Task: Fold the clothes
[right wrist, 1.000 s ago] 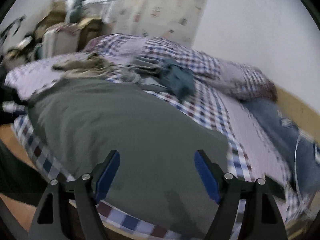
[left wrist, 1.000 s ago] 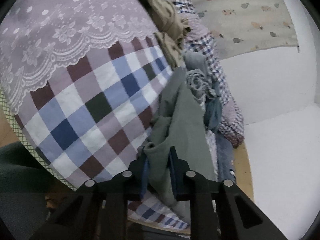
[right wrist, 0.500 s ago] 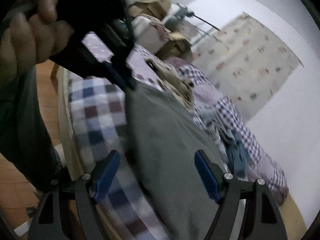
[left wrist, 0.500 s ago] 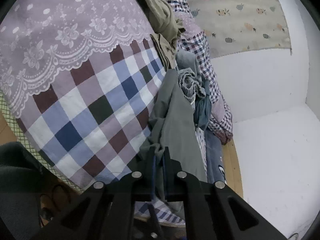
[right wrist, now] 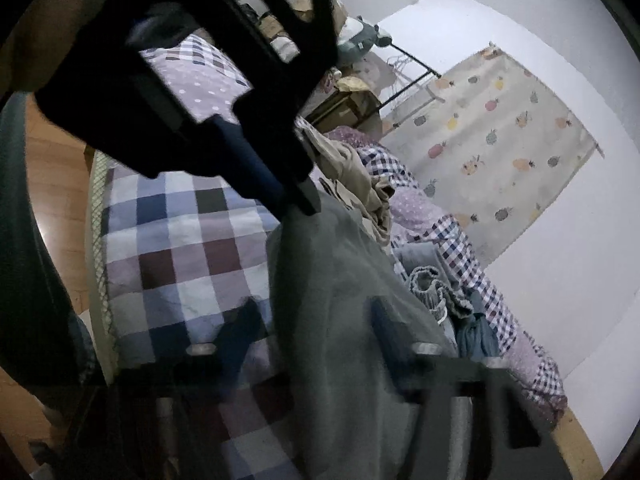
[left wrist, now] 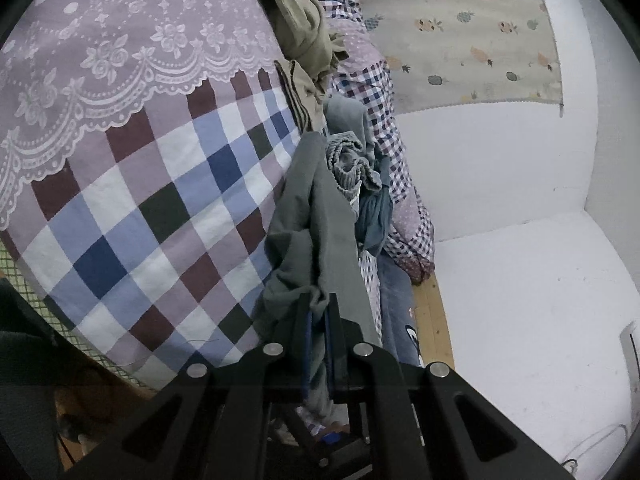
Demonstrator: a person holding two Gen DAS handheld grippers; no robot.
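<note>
Grey-green garment (left wrist: 316,232) bunched between left gripper (left wrist: 318,320) blue pads, jaws clenched on its edge; cloth hangs below jaws and runs ahead over checked bedspread (left wrist: 132,216). Right gripper (right wrist: 316,320) blurred, jaws closing, same garment lying between them; pad contact unclear. Left gripper seen above right jaws, pinching garment corner. Beyond jaws: crumpled grey ribbed piece (left wrist: 348,164), teal cloth (left wrist: 376,220), beige clothes (left wrist: 304,28). Farthest: pineapple-print hanging (right wrist: 508,140) on white wall (left wrist: 500,168).

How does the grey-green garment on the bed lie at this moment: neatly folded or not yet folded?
Not yet folded. The grey-green garment drapes loosely, bunched where the left gripper pinches its edge, and trails in wrinkles across the checked bedspread.
</note>
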